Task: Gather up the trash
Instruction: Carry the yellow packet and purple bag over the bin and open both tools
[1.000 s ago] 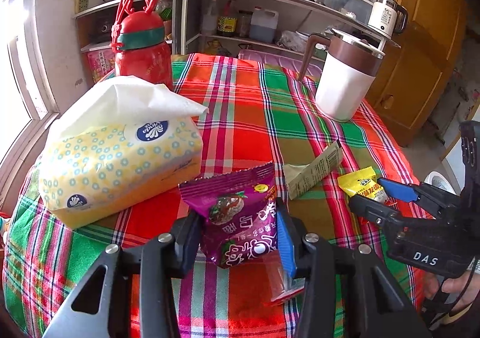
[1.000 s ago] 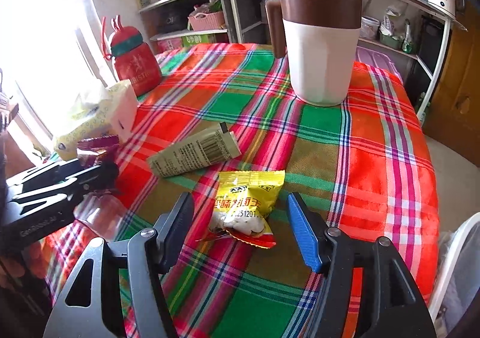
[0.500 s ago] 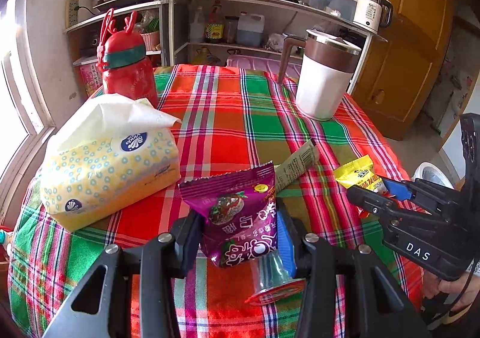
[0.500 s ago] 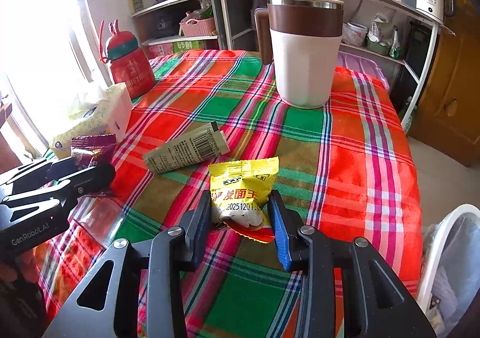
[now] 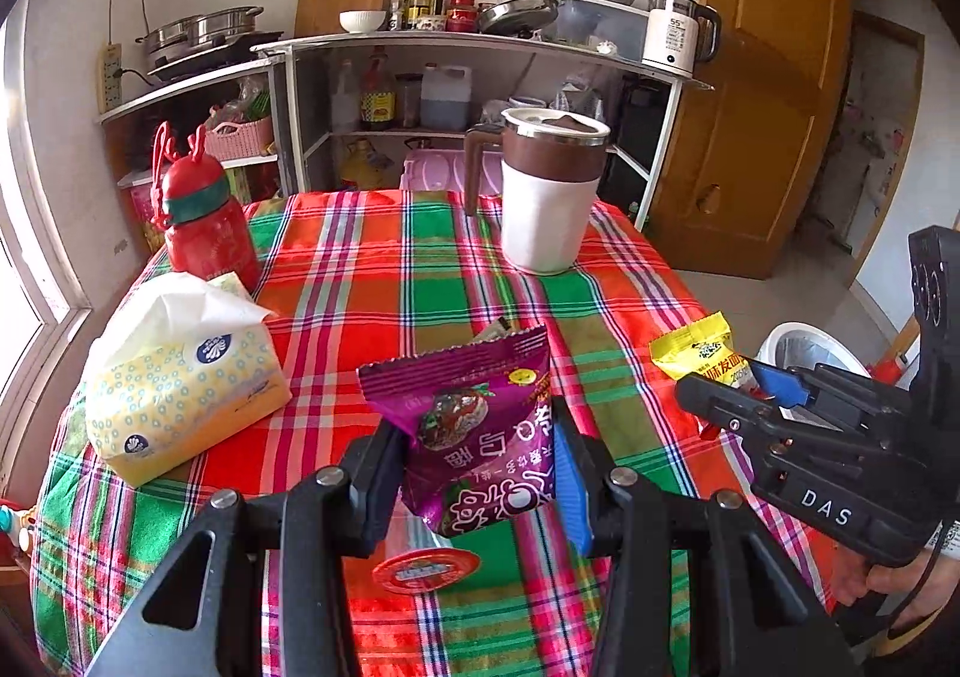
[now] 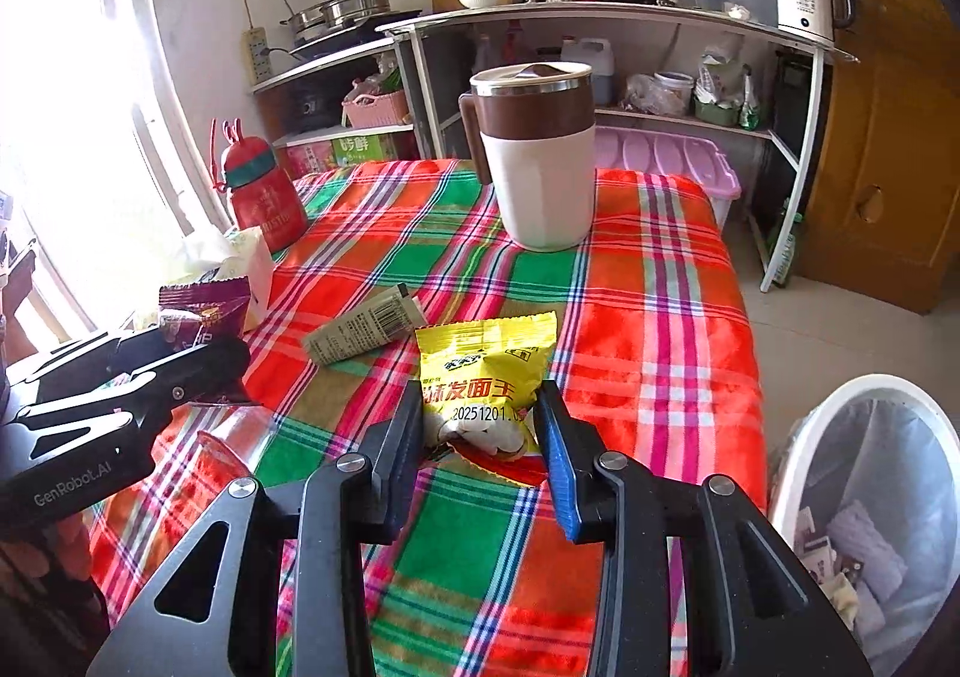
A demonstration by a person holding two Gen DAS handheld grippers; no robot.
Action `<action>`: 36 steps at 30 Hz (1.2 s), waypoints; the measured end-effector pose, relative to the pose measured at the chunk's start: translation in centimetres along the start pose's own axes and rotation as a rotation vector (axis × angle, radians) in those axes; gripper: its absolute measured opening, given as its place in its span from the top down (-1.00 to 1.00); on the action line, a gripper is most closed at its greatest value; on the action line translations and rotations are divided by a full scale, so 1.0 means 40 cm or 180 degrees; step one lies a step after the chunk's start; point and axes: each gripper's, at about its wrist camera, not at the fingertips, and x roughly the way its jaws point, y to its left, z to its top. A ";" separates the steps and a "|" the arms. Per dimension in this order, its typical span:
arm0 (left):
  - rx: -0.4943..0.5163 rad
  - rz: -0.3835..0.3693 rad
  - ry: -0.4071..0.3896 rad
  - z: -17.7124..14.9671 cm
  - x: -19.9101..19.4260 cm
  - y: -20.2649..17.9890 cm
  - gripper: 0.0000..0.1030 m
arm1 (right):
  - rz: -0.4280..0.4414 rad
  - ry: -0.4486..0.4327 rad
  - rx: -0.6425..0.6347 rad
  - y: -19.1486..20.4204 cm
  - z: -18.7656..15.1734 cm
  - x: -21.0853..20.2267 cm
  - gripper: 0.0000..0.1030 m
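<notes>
While your left gripper clamps the purple snack packet and your right gripper pinches the yellow wrapper, both hang just above the plaid tablecloth. A green-grey wrapper lies there too, near the mug; white bin sits beside the table, kitchen shelves behind.

Purple snack wrapper: crinkled, upright, clamped between the left tool pads, clear of the counter. Yellow snack packet: crumpled, torn at its lower end, clamped in the right tool. Green-grey printed wrapper: flat on the counter.
</notes>
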 end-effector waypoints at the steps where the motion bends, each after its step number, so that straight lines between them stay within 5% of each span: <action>1: 0.0026 -0.0028 -0.0010 0.001 -0.004 -0.014 0.10 | -0.0012 -0.0018 0.0026 -0.009 -0.003 -0.013 0.27; 22: 0.0603 -0.0625 0.0016 0.002 -0.005 -0.358 0.10 | -0.0544 -0.0258 0.0544 -0.263 -0.096 -0.216 0.27; 36: 0.0856 -0.0973 0.0206 -0.012 0.051 -0.566 0.10 | -0.0932 -0.0151 0.0844 -0.446 -0.180 -0.281 0.27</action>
